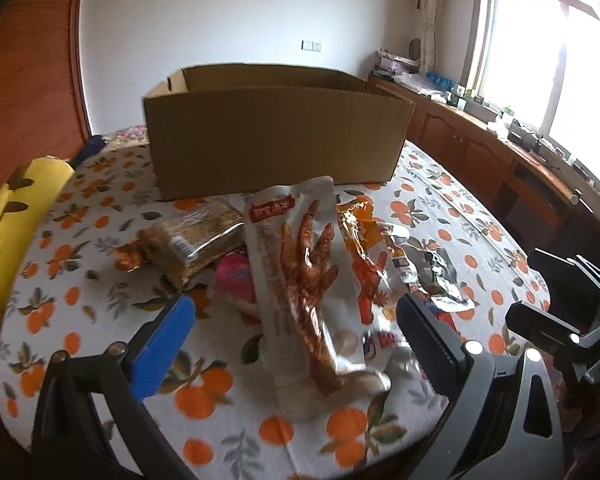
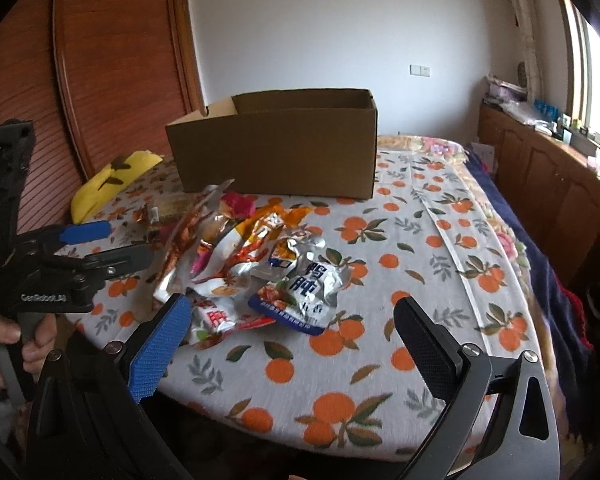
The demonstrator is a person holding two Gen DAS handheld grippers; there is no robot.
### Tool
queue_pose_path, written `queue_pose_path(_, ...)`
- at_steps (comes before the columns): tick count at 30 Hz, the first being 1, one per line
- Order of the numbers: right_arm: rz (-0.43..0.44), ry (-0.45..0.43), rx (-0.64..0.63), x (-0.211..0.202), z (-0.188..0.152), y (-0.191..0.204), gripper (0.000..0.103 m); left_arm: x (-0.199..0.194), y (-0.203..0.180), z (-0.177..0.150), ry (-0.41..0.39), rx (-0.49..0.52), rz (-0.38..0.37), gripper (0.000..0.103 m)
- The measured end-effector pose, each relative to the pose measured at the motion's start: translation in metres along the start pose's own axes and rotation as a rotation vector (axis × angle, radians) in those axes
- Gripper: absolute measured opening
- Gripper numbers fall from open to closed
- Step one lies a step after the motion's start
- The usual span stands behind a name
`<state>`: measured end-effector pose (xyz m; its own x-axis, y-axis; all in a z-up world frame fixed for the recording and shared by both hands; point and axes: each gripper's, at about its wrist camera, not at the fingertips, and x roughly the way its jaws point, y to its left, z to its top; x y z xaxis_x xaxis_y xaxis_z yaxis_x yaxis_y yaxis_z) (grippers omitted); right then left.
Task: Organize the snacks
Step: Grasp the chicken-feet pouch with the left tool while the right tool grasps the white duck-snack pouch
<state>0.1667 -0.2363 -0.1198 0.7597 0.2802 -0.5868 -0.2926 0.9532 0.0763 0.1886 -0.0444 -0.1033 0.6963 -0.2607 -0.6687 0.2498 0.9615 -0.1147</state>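
Note:
A pile of snack packets lies on the orange-print table in front of an open cardboard box (image 1: 276, 136) (image 2: 280, 148). A long chicken-foot packet (image 1: 307, 280) lies between my left gripper's fingers; the left gripper (image 1: 292, 320) is open, just above it. Beside it are a brown biscuit pack (image 1: 204, 236), a pink packet (image 1: 236, 276) and an orange packet (image 1: 359, 232). My right gripper (image 2: 292, 332) is open and empty, near a silver-blue packet (image 2: 307, 288). The left gripper also shows in the right wrist view (image 2: 100, 244).
A yellow cushion (image 1: 16, 220) (image 2: 112, 180) lies at the table's left edge. A wooden panel (image 2: 112, 60) stands behind the left side. Cabinets (image 1: 479, 152) run under the window on the right. The right gripper's body (image 1: 567, 312) is at the left view's right edge.

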Motion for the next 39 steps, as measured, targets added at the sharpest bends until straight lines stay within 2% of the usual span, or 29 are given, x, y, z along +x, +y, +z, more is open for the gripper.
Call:
queue_pose_path(7,0.018,0.037,0.015,0.023,0.009,-0.012,0.100,0.032,0.000,0.007,0.032,-0.027,-0.024,0.098)
queue_pose_path(18,0.040,0.086,-0.012,0.047,0.007,-0.006,0.099,0.058,0.013,0.008,0.110,-0.066,-0.032,0.098)
queue_pose_path(19,0.042,0.091,-0.011,0.049,0.008,-0.005,0.099,0.057,0.013,0.008,0.110,-0.068,-0.035,0.096)
queue_pose_path(22,0.052,0.102,-0.005,0.054,0.009,-0.005,0.099,0.054,0.015,0.008,0.104,-0.067,-0.016,0.079)
queue_pose_path(23,0.053,0.106,-0.003,0.056,0.010,-0.005,0.099,0.053,0.015,0.008,0.097,-0.064,-0.017,0.069)
queue_pose_path(24,0.054,0.110,-0.001,0.057,0.009,-0.006,0.099,0.051,0.015,0.007,0.092,-0.054,-0.010,0.067)
queue_pose_path(30,0.067,0.149,0.023,0.069,0.010,-0.010,0.098,0.042,0.024,0.001,0.082,-0.086,-0.051,0.064)
queue_pose_path(34,0.077,0.188,0.052,0.081,0.008,-0.016,0.092,0.037,0.029,0.000,0.069,-0.094,-0.043,0.064)
queue_pose_path(36,0.080,0.204,0.051,0.087,0.008,-0.017,0.083,0.034,0.031,-0.001,0.063,-0.096,-0.043,0.064)
queue_pose_path(39,0.060,0.211,0.049,0.092,0.008,-0.017,0.080,0.029,0.030,-0.002,0.047,-0.092,-0.038,0.064)
